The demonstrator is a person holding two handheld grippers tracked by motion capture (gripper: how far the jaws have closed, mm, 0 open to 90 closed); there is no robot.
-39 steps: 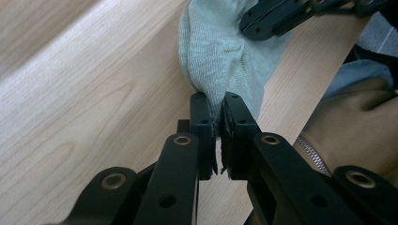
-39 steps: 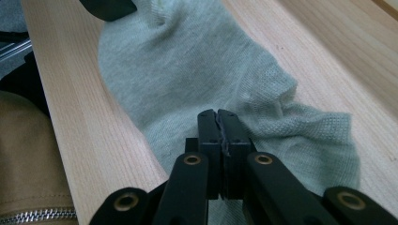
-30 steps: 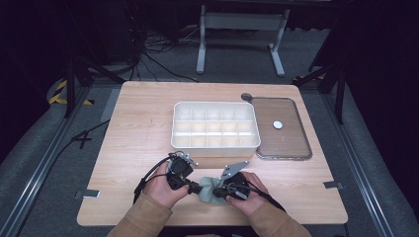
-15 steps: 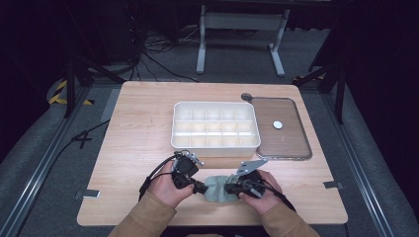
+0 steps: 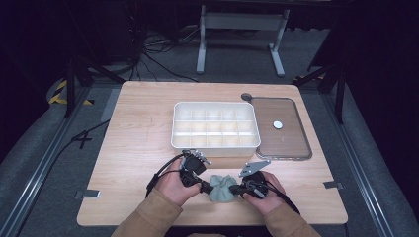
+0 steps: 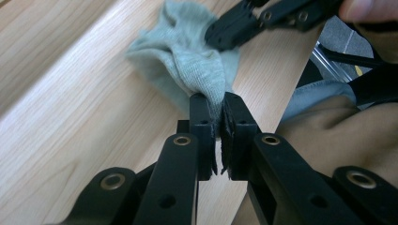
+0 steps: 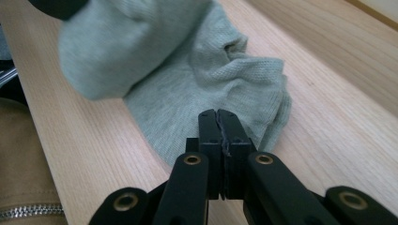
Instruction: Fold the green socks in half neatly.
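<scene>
Sock lies crumpled, lower centre of frame, near table front edge. We see left gripper clamped on its fabric; right gripper jaws pressed together, grip on sock unclear.

Left hand-held gripper: held in left hand, low over tabletop, pointing right; jaws clamped on a fold of sock.
Right hand-held gripper: held in right hand, pointing left toward the other; jaws pressed together at sock's edge, grip on cloth unclear.
Both forearms in tan sleeves, entering from near edge.
</scene>
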